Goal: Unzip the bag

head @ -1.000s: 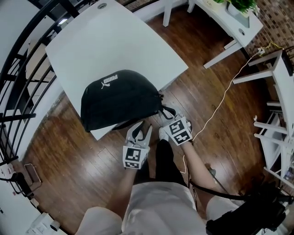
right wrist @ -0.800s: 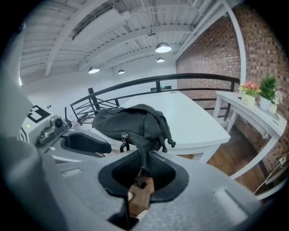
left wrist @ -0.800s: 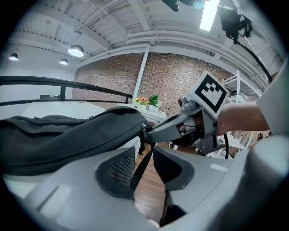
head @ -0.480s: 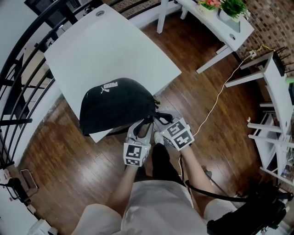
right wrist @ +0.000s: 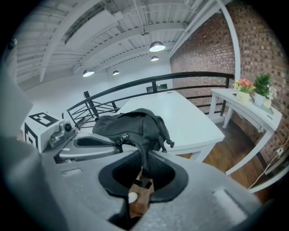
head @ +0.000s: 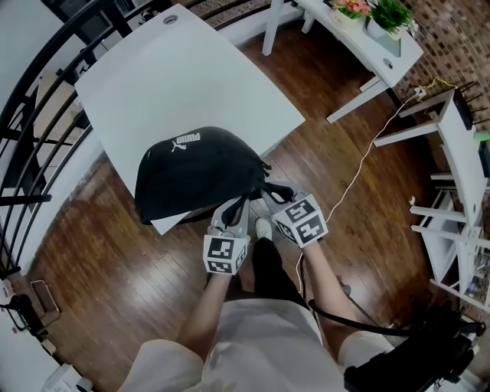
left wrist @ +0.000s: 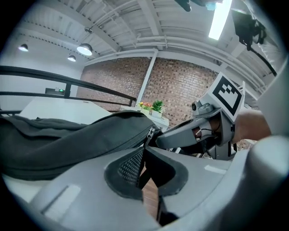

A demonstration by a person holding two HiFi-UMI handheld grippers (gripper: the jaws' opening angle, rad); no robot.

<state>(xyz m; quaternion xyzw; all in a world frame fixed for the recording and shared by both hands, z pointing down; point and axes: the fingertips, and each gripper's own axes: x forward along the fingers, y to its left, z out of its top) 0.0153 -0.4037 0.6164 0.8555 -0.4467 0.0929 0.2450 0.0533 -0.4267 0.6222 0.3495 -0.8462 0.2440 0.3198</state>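
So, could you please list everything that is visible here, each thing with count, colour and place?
bag: one, black, near corner of the big table
big table: one, white, centre
side table: one, white, upper right
potted plants: two, green and pink, on the side table
railing: one, black, left edge
cable: one, pale, on the floor at right
floor: brown wood, all around
left tongs: one, grey, at the bag's near end; just been closing, pinching the bag by a black strap
right tongs: one, grey, beside the left; just been closing, likewise pinching a strap
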